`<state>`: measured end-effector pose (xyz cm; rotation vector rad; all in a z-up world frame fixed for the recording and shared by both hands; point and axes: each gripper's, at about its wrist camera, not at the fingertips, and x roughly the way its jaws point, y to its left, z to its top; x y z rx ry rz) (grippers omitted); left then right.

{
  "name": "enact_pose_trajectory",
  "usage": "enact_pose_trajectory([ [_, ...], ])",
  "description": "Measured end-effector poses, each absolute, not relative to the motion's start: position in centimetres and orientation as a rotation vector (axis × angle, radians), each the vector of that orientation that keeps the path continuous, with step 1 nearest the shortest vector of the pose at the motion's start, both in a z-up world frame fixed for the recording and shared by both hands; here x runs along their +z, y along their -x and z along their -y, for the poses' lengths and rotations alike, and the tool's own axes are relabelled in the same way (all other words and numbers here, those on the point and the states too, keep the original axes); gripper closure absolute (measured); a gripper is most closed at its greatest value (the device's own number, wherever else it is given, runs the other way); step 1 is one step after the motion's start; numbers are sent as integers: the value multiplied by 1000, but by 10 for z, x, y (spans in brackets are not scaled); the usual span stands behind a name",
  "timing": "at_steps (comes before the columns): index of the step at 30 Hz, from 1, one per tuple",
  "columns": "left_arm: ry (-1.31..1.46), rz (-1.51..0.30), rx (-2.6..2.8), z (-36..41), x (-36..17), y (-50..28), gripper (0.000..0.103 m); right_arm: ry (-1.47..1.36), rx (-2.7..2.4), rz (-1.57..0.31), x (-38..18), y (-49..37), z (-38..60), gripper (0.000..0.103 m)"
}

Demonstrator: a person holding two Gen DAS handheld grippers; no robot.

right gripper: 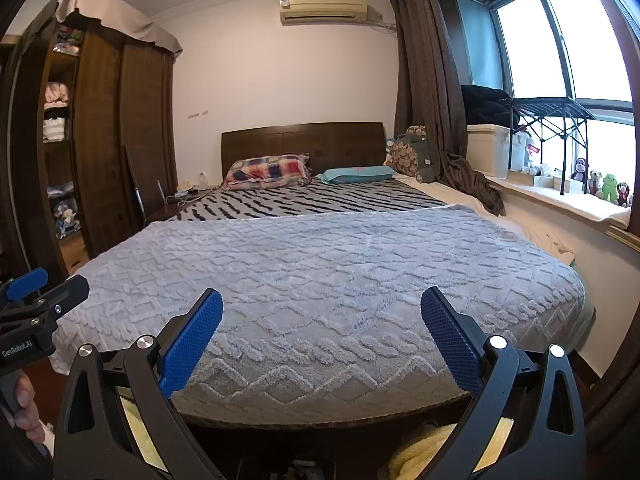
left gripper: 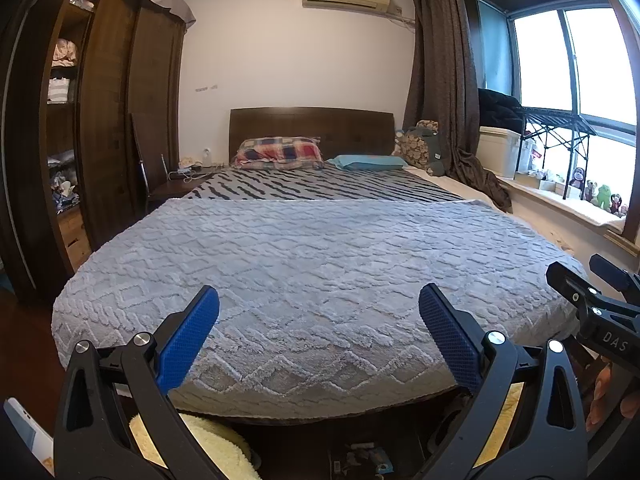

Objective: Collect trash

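Note:
My left gripper (left gripper: 319,300) is open and empty, held above the foot of a bed covered by a grey textured blanket (left gripper: 312,264). My right gripper (right gripper: 322,303) is also open and empty over the same blanket (right gripper: 320,264). The right gripper's body shows at the right edge of the left wrist view (left gripper: 600,308); the left gripper's body shows at the left edge of the right wrist view (right gripper: 36,312). No trash item is plainly visible on the bed. Small unclear items lie on the floor under the bed's foot (left gripper: 364,456).
A dark wardrobe (left gripper: 108,120) stands left of the bed. A nightstand (left gripper: 176,188) with cables sits by the headboard. A windowsill (left gripper: 568,196) with boxes and toys runs along the right. A yellow fluffy cushion (left gripper: 208,444) lies on the floor below.

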<state>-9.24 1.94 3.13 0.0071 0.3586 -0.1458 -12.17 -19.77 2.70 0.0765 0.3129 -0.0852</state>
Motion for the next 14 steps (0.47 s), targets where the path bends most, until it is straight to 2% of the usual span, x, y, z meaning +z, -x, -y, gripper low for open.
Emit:
enact_pose_trajectory([
  [14,-15,-360,-135,-19,31,90,8,-75,-84,-319,27,121,200,3],
])
